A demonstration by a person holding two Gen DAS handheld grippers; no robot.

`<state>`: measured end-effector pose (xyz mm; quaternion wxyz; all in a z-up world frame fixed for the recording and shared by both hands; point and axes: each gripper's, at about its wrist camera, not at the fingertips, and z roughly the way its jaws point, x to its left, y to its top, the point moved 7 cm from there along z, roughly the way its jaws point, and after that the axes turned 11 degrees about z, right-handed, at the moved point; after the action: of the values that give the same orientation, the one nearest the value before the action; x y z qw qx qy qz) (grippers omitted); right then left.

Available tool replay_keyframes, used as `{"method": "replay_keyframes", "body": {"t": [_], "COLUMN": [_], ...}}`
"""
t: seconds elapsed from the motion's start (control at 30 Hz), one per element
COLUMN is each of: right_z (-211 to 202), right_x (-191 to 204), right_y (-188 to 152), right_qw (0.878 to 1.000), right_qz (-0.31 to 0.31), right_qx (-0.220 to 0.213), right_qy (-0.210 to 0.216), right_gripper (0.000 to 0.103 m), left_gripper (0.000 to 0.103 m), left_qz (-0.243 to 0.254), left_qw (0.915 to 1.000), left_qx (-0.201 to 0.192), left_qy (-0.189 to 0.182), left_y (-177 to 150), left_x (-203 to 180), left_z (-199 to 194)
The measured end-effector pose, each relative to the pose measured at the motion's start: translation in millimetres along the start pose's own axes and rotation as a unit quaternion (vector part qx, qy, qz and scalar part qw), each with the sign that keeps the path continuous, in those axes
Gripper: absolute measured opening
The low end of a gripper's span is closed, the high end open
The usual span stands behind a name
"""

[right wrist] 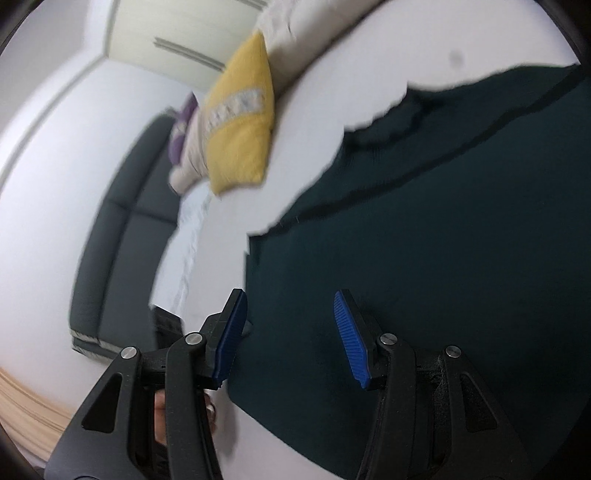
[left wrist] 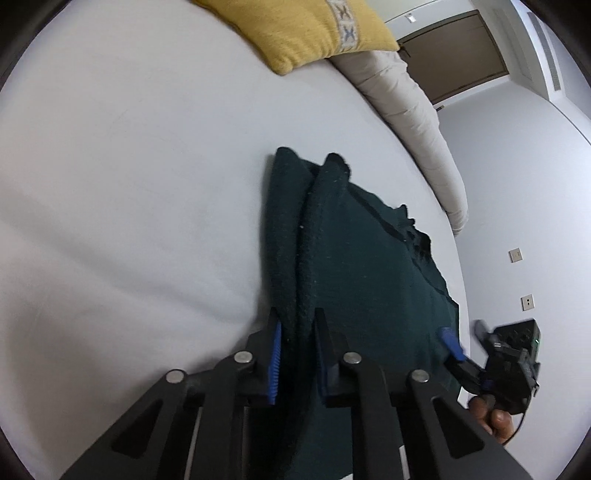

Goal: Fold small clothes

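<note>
The left gripper (left wrist: 297,354) is pinching a doubled-up edge of the dark green garment (left wrist: 354,258), its blue-padded fingers (left wrist: 275,360) pressing in on the thick fold from both sides. That folded edge is rising in two ridges straight ahead of the fingers, while the rest of the garment is lying flat on the white bed (left wrist: 129,184), spreading off to the right.

Over in the right wrist view, the right gripper (right wrist: 291,336) is hanging wide open above the garment (right wrist: 443,240), nothing between its fingers (right wrist: 351,339). One finger is sitting over the dark cloth, the other is hovering right at the cloth's edge where it is meeting the white bed (right wrist: 221,240). The picture is blurring here, so I cannot tell whether the finger tips are touching the fabric.

From the left wrist view, the right gripper (left wrist: 452,345) is showing at the garment's far right edge, with the person's hand (left wrist: 491,417) wrapping the handle.

A yellow cushion (left wrist: 314,29) is resting at the head of the bed beside a beige pillow (left wrist: 413,122). A dark sofa (right wrist: 122,240) is standing beyond the bed.
</note>
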<state>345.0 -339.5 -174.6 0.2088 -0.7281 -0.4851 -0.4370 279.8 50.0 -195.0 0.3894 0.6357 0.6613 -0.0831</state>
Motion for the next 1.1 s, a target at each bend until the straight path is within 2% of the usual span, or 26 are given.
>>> {"method": "replay_keyframes", "body": {"t": [0.1,0.2,0.3,0.37,0.47,0.6,0.67,0.77,0.83,0.9,0.97,1.03,1.1], "right_z": [31.1,36.9,41.2,41.1,22.8,-15.7,-36.8,-55.8,-58.2,-57.3,-58.0,-53.6,-42.5], "right_x": [-18.6,-20.8,-19.8,-24.9,-27.4,-37.5,-47.6,-65.3,-74.0,-80.4,-80.4,-75.3,-70.8], "right_y": [-0.9,0.4,-3.1,-0.1,6.3,21.4,33.7,47.9,51.9,53.9,52.9,50.1,53.2], "right_qw": [0.998,0.998,0.998,0.999,0.999,0.994,0.990,0.988,0.986,0.984,0.985,0.987,0.987], "right_qz": [0.016,0.002,-0.020,-0.002,0.049,0.090,0.113,0.127,0.136,0.144,0.138,0.128,0.132], "right_qx": [0.020,0.003,-0.004,0.000,0.003,-0.010,-0.022,-0.027,-0.017,-0.007,-0.001,0.004,0.002], "right_qy": [-0.053,-0.058,-0.067,-0.052,-0.001,0.059,0.084,0.090,0.096,0.104,0.102,0.097,0.089], "right_gripper": [0.046,0.039,0.039,0.039,0.041,0.042,0.044,0.046,0.046,0.046,0.046,0.046,0.046], "left_gripper": [0.015,0.014,0.013,0.013,0.013,0.013,0.013,0.012,0.013,0.015,0.018,0.027,0.039], "left_qz": [0.003,0.017,0.033,0.047,0.071,0.114,0.134,0.154,0.147,0.145,0.147,0.145,0.137], "left_qw": [1.0000,0.9998,0.9993,0.9986,0.9972,0.9934,0.9908,0.9874,0.9874,0.9875,0.9875,0.9870,0.9855], "left_qx": [-0.005,-0.007,-0.013,-0.016,-0.019,-0.014,-0.004,0.011,0.027,0.045,0.036,0.031,0.020], "left_qy": [-0.003,0.007,0.013,0.015,0.012,0.001,-0.015,-0.034,-0.051,-0.040,-0.044,-0.062,-0.098], "left_y": [1.4,3.0,7.7,10.8,15.7,16.3,10.1,-6.0,-19.7,-37.3,-48.1,-52.6,-55.3], "left_x": [-2.0,-7.3,-18.7,-32.8,-62.0,-122.9,-160.7,-202.4,-211.6,-211.0,-213.3,-217.3,-222.4], "left_z": [-3.0,-8.5,-13.5,-17.9,-22.9,-10.6,9.9,54.4,84.6,110.6,109.2,92.9,69.4]}}
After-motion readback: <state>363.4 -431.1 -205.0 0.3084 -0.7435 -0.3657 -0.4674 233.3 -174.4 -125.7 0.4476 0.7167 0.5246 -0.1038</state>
